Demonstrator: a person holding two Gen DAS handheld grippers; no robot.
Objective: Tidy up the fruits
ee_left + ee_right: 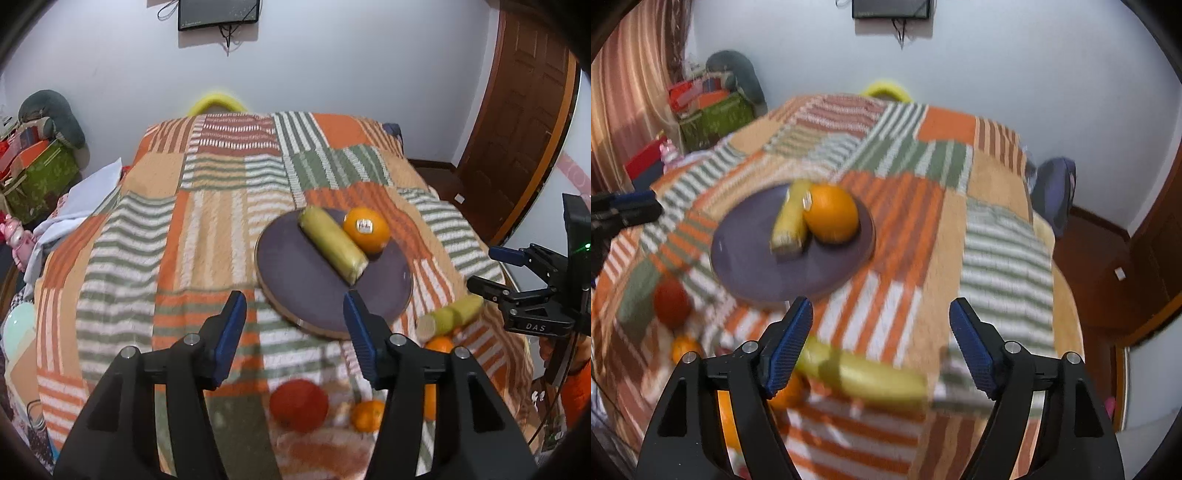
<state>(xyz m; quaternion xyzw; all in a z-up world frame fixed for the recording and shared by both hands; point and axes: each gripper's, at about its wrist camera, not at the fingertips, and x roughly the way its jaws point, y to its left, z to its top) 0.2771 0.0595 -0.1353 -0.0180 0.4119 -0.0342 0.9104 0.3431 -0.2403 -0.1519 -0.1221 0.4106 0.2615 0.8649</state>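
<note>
- left tool [295, 314]: black frame, blue ribbed pads [231, 328], spread wide with nothing between them; held above the near left rim of the plate.
- right tool [881, 341]: same build, blue pads [786, 350] spread wide, nothing pinched; hovering over the near yellow piece. from the left wrist view it shows at the far right edge [491, 269].
- round dark purple plate [295, 273] [746, 254]: lying flat on the cloth, mid-surface.
- yellow-green cylindrical fruit piece with cut end [332, 243] [792, 219]: lying across the plate, touching the orange.
- large orange with white sticker [366, 229] [831, 214]: on the plate, right of the yellow-green piece.
- second yellow-green cylindrical piece [450, 315] [864, 373]: off the plate, on the cloth near the right edge, blurred.
- red round fruit [298, 405] [671, 301]: on the cloth, near side of the plate, apart from it.
- small orange citrus [367, 415] [685, 349]: just right of the red fruit.
- further orange fruit [439, 345] [788, 393]: partly hidden beside the second yellow-green piece; count cannot be told.
- patchwork striped cloth in orange, green, white and tan [207, 206] [960, 177]: covers the whole supporting surface.
- dark wall-mounted screen [218, 13]: on the far white wall.
- brown wooden door [517, 122]: far right.
</note>
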